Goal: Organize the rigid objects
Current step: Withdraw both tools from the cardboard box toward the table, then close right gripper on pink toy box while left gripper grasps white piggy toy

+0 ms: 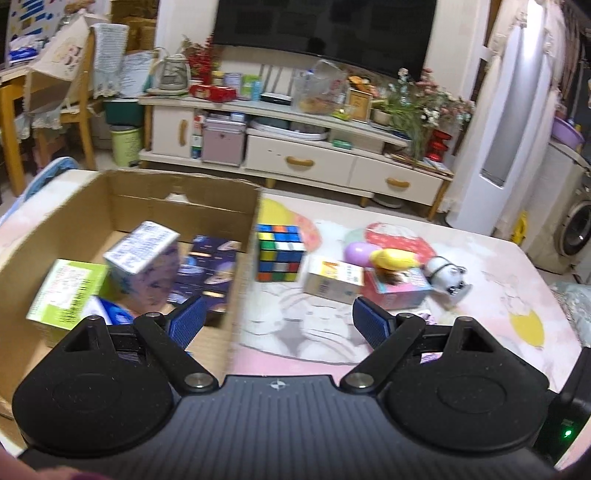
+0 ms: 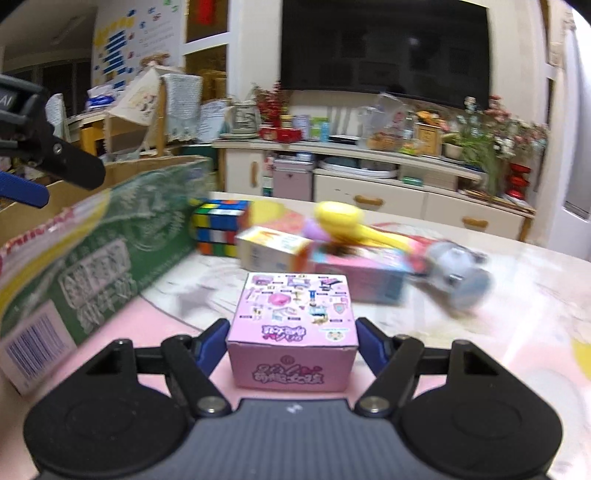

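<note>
Pink box clamped in right tool.

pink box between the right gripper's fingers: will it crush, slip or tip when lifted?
The pink box looks like thin printed cardboard, so it is probably light and could dent under a hard squeeze. Its flat sides meet the right gripper squarely, so slipping seems unlikely. It is squat and square, so it should not roll or tip easily on the table.

A home living room, this: big dark TV on the wall, cluttered cream TV cabinet beneath, potted flowers alongside, a washing machine off right, toys strewn across the table.
</note>
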Demonstrator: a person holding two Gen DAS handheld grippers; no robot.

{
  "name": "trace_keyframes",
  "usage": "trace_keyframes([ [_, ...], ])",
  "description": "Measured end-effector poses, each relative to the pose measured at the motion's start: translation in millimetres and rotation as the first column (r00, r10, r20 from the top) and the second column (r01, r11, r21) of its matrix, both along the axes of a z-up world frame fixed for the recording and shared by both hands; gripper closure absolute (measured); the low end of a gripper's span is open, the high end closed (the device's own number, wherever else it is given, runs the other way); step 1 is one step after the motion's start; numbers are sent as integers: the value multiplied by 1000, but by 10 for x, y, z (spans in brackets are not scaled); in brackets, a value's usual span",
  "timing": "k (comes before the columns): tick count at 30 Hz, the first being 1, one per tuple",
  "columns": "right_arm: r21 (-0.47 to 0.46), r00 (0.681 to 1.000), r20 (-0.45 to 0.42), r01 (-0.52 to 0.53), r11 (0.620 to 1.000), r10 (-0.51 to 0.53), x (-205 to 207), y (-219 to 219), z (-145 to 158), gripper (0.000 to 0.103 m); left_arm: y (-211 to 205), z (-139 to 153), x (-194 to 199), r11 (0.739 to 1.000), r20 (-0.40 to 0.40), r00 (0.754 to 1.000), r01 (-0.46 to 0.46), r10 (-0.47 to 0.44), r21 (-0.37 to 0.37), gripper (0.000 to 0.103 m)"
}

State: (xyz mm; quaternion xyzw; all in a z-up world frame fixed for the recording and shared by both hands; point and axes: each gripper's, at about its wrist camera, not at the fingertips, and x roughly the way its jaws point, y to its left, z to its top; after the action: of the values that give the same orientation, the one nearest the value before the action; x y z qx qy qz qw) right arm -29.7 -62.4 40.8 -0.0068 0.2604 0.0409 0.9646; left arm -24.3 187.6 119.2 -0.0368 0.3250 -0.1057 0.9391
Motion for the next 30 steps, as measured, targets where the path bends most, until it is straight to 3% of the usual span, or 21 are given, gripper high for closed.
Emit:
trace_keyframes([
  [14,-6,958,-1,286,958,-286,-102,-1114,-57,29,-548,-189,57,996,22,995,92,-92,15,0],
  [25,39,950,-32,313,949,-312,62,-1417,-85,24,-1138,-479,106,973,18,978,207,-210,102,0],
  [30,129,942,-76,336,933,-328,121,-1657,-102,24,-1438,-538,143,961,44,963,260,-265,91,0],
])
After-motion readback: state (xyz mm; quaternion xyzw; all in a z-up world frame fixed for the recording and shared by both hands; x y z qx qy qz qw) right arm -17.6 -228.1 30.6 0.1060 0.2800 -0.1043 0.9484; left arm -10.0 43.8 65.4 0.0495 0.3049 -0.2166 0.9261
